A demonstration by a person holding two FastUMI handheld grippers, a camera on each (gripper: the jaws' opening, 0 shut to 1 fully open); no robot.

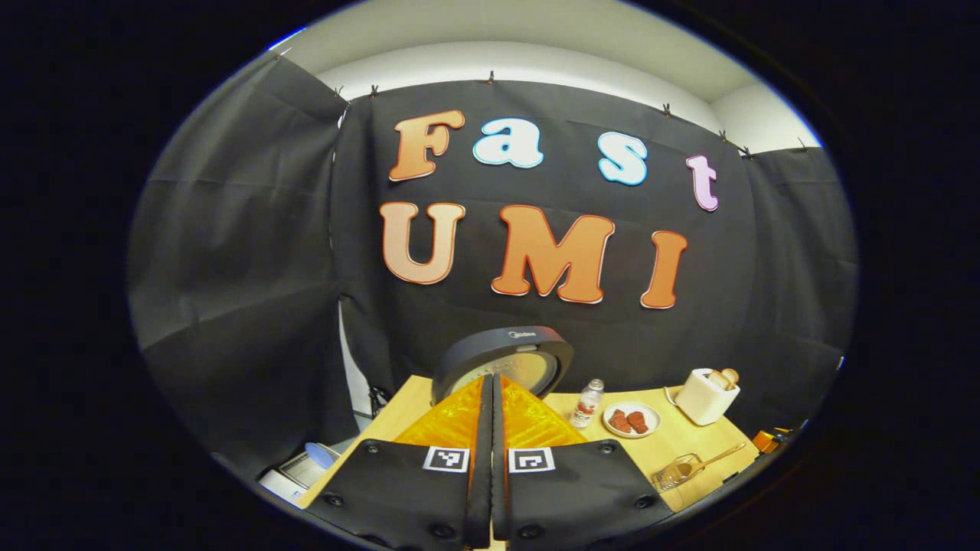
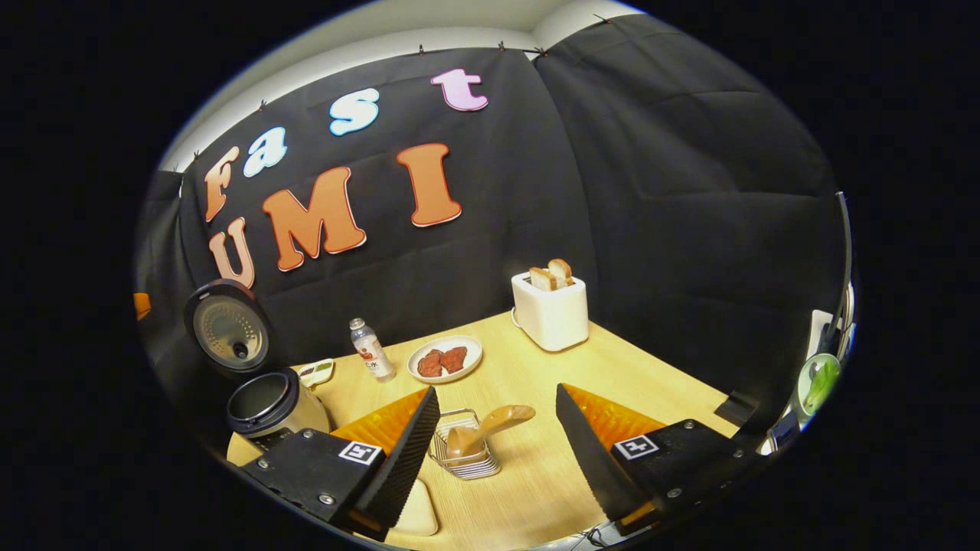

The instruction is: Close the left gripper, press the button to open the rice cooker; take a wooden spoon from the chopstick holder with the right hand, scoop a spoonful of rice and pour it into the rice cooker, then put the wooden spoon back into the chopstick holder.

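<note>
Left fingers (image 1: 491, 428): mine, pressed together, holding nothing.
Right fingers (image 2: 417, 428): mine, spread wide, empty.
Cooker (image 2: 268, 402): lid up.
Spoon (image 2: 490, 425): in holder (image 2: 467, 459).

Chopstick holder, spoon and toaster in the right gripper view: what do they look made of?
The chopstick holder looks like thin metal wire, shiny, with open gaps between the bars. The spoon standing in it seems to be wood: matte tan, no gloss. The toaster has a smooth white shell, probably plastic, though painted metal is possible.
</note>
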